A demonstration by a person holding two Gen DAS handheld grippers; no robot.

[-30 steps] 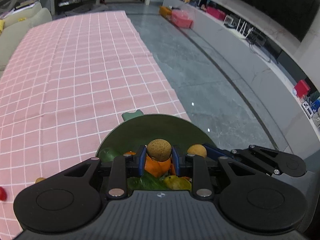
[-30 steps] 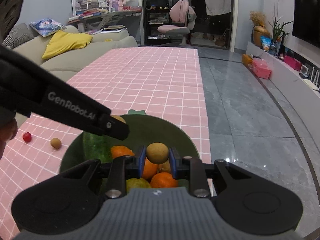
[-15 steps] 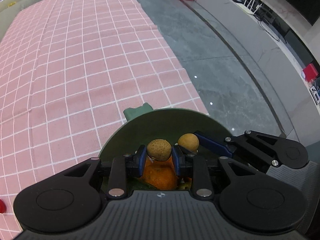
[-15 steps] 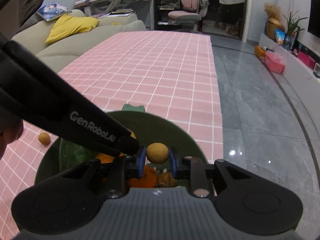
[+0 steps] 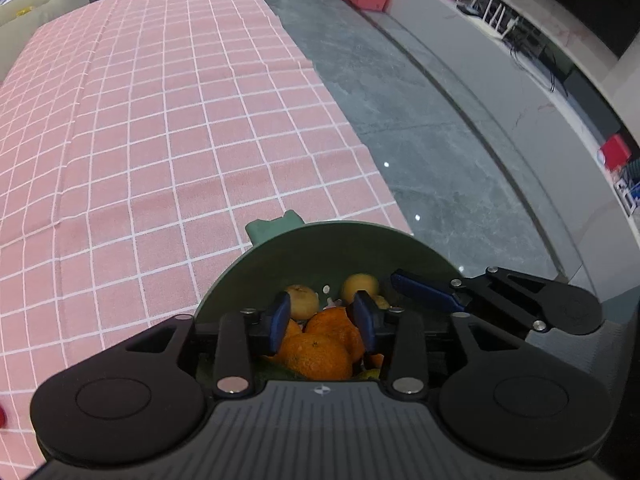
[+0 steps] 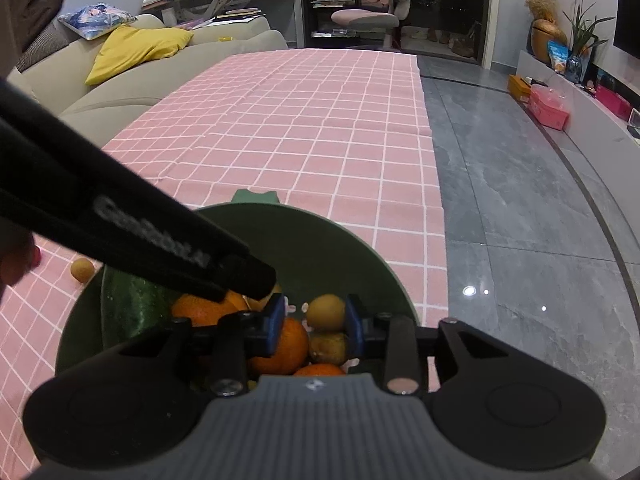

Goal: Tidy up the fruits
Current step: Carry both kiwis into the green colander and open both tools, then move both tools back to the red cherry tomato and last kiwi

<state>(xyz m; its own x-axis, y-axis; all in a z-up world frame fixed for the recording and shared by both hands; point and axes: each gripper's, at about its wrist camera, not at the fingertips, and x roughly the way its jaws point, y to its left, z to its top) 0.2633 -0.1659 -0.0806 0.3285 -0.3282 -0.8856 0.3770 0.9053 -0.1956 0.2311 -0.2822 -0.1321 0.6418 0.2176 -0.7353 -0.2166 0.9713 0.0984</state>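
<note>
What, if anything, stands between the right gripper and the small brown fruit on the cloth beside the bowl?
The left gripper, slanting over the bowl's left side, crosses the way to that brown fruit, as do the rim and a dark green fruit. Both grippers' jaws have just been opening, a small fruit loose between each pair.

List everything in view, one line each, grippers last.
Bowl: one, dark green, on the cloth near its floor-side edge.
Oranges: at least three, orange, in the bowl.
Small round fruits: at least three, brown, in the bowl.
Loose fruit: one, brown, on the cloth left of the bowl.
Striped fruit: one, dark green, in the bowl's left side.
Tablecloth: one, pink checked, under the bowl.
Sofa: one, beige, beyond the cloth, with a yellow cushion.
Left gripper: black, blue pads, over the bowl; jaws just been opening, nothing gripped.
Right gripper: same colours; jaws just been opening, a brown fruit loose between them.
</note>
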